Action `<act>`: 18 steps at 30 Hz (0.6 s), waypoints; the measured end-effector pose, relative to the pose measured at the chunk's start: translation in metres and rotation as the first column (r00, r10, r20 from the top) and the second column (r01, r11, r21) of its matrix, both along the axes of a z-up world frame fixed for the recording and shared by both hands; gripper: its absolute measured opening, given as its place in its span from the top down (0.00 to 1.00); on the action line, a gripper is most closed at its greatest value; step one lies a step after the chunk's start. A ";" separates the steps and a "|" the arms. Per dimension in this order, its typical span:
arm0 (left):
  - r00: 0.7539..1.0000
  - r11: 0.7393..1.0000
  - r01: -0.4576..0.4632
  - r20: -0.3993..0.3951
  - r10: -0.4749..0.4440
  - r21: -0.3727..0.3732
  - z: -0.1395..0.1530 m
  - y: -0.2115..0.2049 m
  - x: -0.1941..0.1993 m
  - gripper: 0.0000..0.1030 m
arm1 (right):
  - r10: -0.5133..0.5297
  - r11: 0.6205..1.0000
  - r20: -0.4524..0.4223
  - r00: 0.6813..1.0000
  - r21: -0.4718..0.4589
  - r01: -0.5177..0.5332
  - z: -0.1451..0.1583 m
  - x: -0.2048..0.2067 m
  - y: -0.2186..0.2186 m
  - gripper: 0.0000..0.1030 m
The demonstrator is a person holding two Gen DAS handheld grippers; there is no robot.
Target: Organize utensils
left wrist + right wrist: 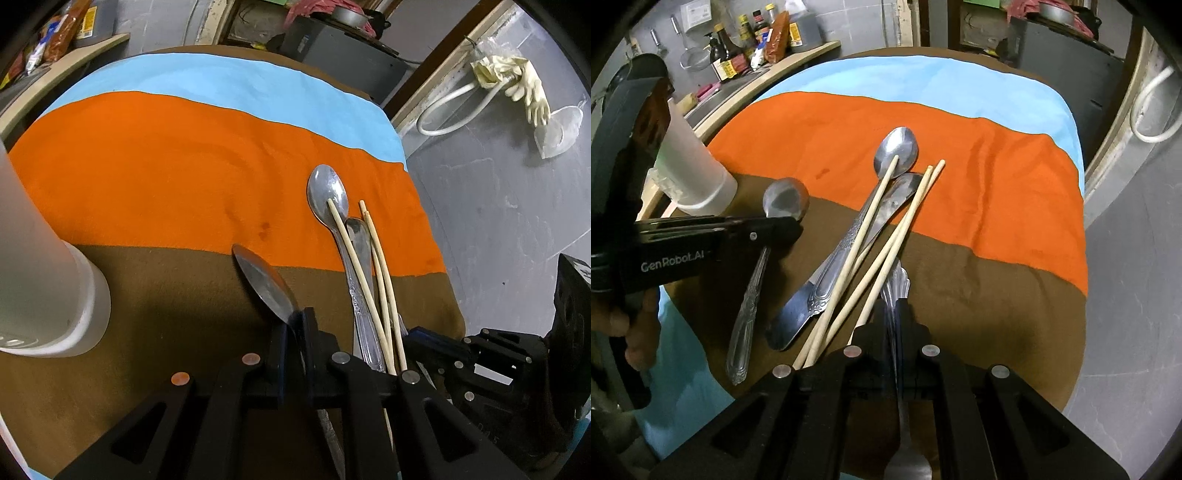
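Tablecloth (960, 177): spreading across most of both views, blue, orange and brown bands, soft and a bit wrinkled, giving little grip under sliding metal.
White container (698, 177): standing upright at left edge of both views, on the brown band; likely the holder for the utensils, opening not showing.
Left gripper (790, 227): reaching in from left of right-wrist view, fingers clenched on neck of a spoon (785, 201), bowl poking past the tips, patterned handle trailing down toward lower left.
Right gripper (897, 321): bottom centre of right-wrist view, fingers clamped tight on a scalloped metal handle (899, 284); other end showing below the fingers, spoon or fork, cannot tell.
Loose pile: lying centre of right-wrist view, crossing the orange/brown border, between the two grippers.
Large spoon (897, 149): lying bowl up on orange band, one chopstick (866, 229) resting across its bowl.
Second spoon (897, 195): lying tucked under the first, partly hidden.
Chopstick pair (908, 218): lying side by side, touching, right of the single one, near ends running under the right gripper.
Handling: judging metal pieces stiff, light, slippery on polished bowls; taking by neck or embossed handle looking safest.
Chopsticks handling: judging very light, thin, rolling easily; pinching mid-length, both together, looking best.
Risk: lifting spoons likely dragging the chopstick resting on top.
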State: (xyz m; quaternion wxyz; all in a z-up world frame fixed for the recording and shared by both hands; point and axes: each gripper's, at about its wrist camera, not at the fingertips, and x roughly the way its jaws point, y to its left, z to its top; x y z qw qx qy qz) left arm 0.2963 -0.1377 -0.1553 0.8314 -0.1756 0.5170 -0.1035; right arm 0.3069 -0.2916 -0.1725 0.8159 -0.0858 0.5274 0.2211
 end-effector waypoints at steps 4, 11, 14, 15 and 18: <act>1.000 1.000 0.005 -0.006 -0.005 0.000 0.003 0.000 -0.004 0.93 | -0.038 0.999 0.005 0.999 -0.015 0.038 0.001 -0.004 0.001 0.98; 1.000 0.999 0.006 -0.020 -0.007 -0.031 0.002 0.006 -0.016 0.93 | -0.030 0.999 -0.011 0.999 0.028 0.030 -0.008 -0.008 -0.017 0.86; 1.000 0.999 0.008 -0.021 -0.008 -0.034 0.001 0.005 -0.016 0.93 | -0.004 0.999 -0.022 1.000 0.040 0.005 -0.009 -0.007 -0.016 0.82; 1.000 0.999 0.010 -0.020 -0.011 -0.031 0.001 0.004 -0.016 0.93 | 0.008 1.000 -0.016 1.000 0.022 -0.007 -0.010 -0.007 -0.013 0.82; 1.000 1.000 0.018 -0.019 -0.018 -0.024 0.002 0.003 -0.017 0.93 | 0.062 0.996 0.015 0.998 -0.068 -0.061 -0.013 -0.010 -0.004 0.81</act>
